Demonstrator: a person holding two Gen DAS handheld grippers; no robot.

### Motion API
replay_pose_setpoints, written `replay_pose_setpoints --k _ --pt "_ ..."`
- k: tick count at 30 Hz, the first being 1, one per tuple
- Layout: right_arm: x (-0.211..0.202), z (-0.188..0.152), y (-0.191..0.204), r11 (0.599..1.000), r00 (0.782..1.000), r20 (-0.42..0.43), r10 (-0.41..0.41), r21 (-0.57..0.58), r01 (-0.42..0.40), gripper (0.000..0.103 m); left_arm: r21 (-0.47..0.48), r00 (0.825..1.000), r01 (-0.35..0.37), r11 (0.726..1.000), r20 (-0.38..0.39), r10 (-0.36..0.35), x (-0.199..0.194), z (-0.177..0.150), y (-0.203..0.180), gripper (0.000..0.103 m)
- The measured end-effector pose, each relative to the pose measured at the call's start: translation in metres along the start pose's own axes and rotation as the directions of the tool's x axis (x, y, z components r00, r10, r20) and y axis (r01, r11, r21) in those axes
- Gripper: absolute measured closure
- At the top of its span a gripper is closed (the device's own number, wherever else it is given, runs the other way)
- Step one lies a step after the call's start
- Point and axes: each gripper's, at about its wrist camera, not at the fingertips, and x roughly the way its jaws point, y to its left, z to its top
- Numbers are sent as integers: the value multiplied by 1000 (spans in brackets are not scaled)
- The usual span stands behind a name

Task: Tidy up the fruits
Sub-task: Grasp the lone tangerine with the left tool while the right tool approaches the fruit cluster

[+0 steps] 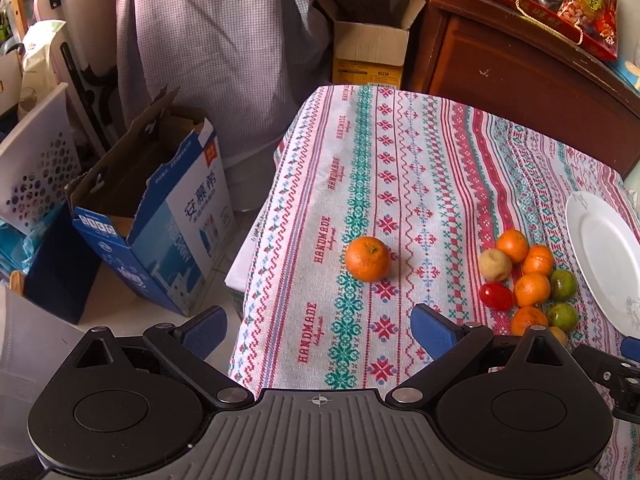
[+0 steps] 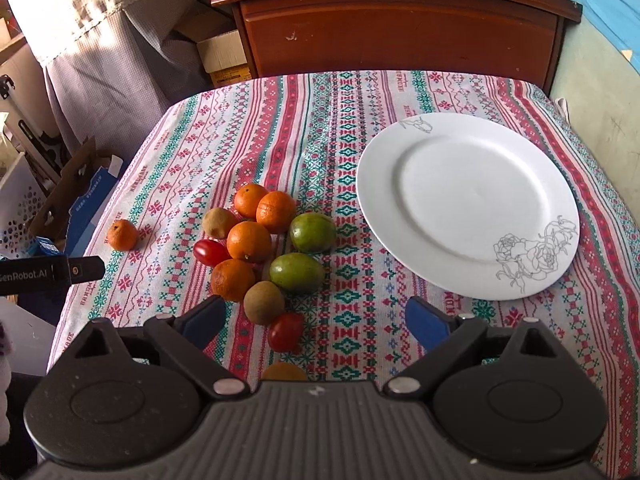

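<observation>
A pile of fruit lies on the patterned tablecloth (image 2: pixel 344 92): several oranges (image 2: pixel 249 241), two green fruits (image 2: pixel 312 231), two brown ones (image 2: pixel 263 302) and two red tomatoes (image 2: pixel 285 331). A lone orange (image 1: pixel 367 258) sits apart to the left; it also shows in the right wrist view (image 2: pixel 123 234). An empty white plate (image 2: pixel 468 204) lies right of the pile. My left gripper (image 1: pixel 318 326) is open above the table's near edge, short of the lone orange. My right gripper (image 2: pixel 314 320) is open over the near end of the pile.
A wooden headboard (image 2: pixel 400 24) stands behind the table. Beyond the table's left edge an open blue carton (image 1: pixel 160 216), a white perforated basket (image 1: pixel 36 160) and a cardboard box (image 1: pixel 368 52) stand on the floor. The left gripper's body (image 2: pixel 48 272) reaches in at the left.
</observation>
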Motion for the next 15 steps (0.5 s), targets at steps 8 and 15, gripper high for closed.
replay_pose_setpoints --k 8,15 --pt "-5 -17 -6 998 997 33 64 -20 -64 20 63 997 10 998 74 -15 5 2 -12 11" --pt "-7 -22 -1 992 992 59 113 -55 -110 35 110 993 14 994 111 -26 13 -1 -21 23"
